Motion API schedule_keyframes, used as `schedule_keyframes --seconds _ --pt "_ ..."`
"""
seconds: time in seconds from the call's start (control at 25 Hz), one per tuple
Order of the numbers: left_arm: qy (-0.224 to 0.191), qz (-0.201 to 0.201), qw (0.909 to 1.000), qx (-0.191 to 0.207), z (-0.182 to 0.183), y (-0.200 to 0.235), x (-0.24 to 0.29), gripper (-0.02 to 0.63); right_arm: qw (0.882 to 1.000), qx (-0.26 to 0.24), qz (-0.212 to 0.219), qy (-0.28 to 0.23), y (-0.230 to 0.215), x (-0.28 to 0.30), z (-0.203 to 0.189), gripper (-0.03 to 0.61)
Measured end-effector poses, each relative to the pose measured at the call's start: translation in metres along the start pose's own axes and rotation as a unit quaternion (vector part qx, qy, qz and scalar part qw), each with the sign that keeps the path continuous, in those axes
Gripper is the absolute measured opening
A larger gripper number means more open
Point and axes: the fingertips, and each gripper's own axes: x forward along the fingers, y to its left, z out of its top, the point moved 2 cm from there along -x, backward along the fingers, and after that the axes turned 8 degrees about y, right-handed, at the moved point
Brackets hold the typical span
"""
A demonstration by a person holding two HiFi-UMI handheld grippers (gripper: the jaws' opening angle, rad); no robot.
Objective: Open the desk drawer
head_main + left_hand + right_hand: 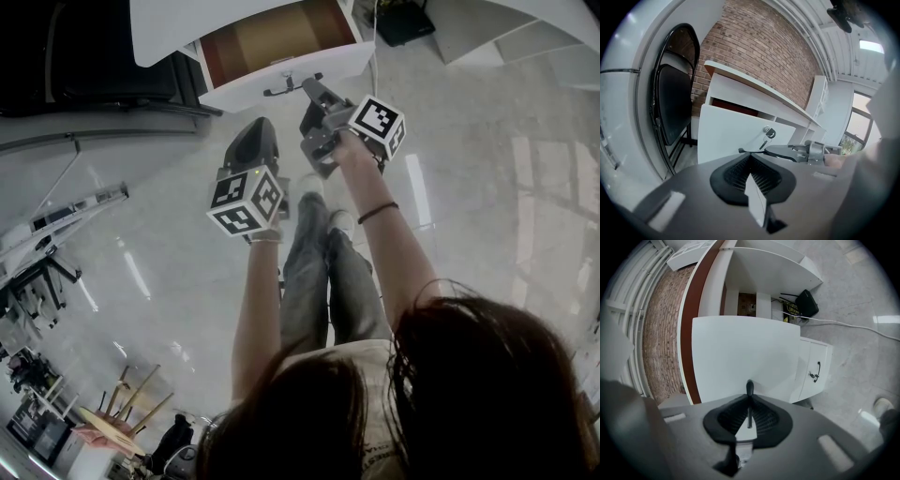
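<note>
Clamping the thin black drawer handle (749, 388), the right tool (749, 404) has its jaws together on the bar, flat against the white drawer front (745, 352). In the head view this right tool (317, 98) reaches toward 12 o'clock, meeting the handle (292, 84) at the front of the drawer (277, 37). The drawer stands out from the white worktop (159, 28) with its brown inside showing.

The left tool (751, 161) has its jaws together with nothing between them. In the head view it hangs in the air at about 7 o'clock from the right tool, clear of the drawer, its marker cube (246, 200) turned up to the camera.

From the left gripper view, a key (768, 133) sits in the lock on the drawer front, with the handle just below it. A black folding chair (675, 103) stands at 9 o'clock and a brick wall (754, 47) rises behind the worktop. In the right gripper view, a small white cabinet (816, 369) sits at 3 o'clock from the drawer.
</note>
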Motion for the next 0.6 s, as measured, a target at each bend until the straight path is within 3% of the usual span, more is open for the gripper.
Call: schedule_keyframes --seconds 0.6 --pt "0.002 0.000 1.0000 0.002 0.0037 0.0002 0.0049 -0.002 1.000 -0.005 0.011 0.016 -0.0013 0.0025 -0.0012 0.028"
